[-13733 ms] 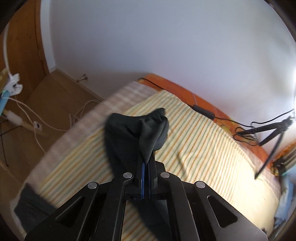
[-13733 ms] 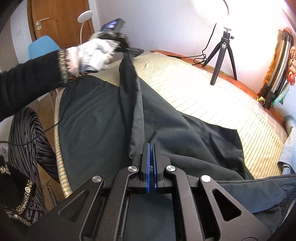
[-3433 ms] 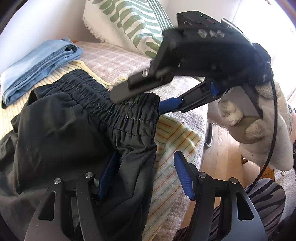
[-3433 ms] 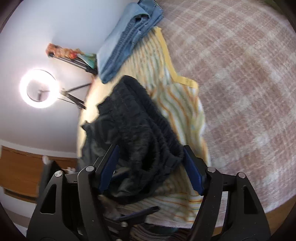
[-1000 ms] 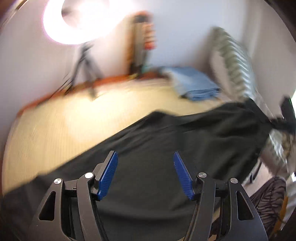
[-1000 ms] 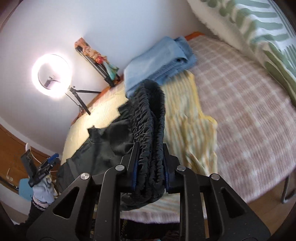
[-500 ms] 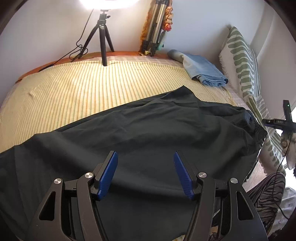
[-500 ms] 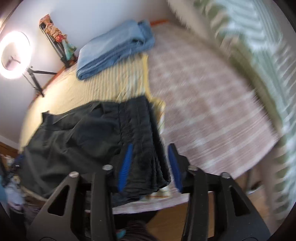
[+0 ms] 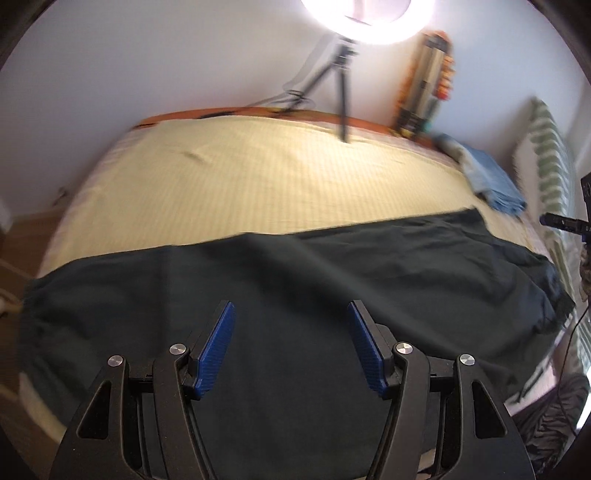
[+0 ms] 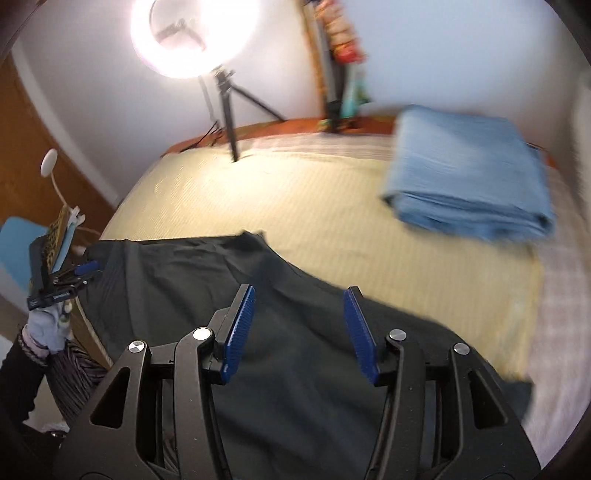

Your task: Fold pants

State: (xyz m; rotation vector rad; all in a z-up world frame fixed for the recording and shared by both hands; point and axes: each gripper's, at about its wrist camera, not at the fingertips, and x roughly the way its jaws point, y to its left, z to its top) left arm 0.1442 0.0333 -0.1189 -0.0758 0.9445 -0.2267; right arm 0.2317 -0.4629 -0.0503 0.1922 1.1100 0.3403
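Waistband released since a second ago; right gripper jaws just opened, nothing between. Left gripper spread, empty. Black pants flat on bed, folded lengthwise. Next: grasp one end, fold across.

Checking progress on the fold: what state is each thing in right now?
black pants: spread flat along the bed, not held
left gripper: open, empty, above the pants
right gripper: jaws just opened, nothing between them
blue jeans: folded, lying on the bed
ring light: on
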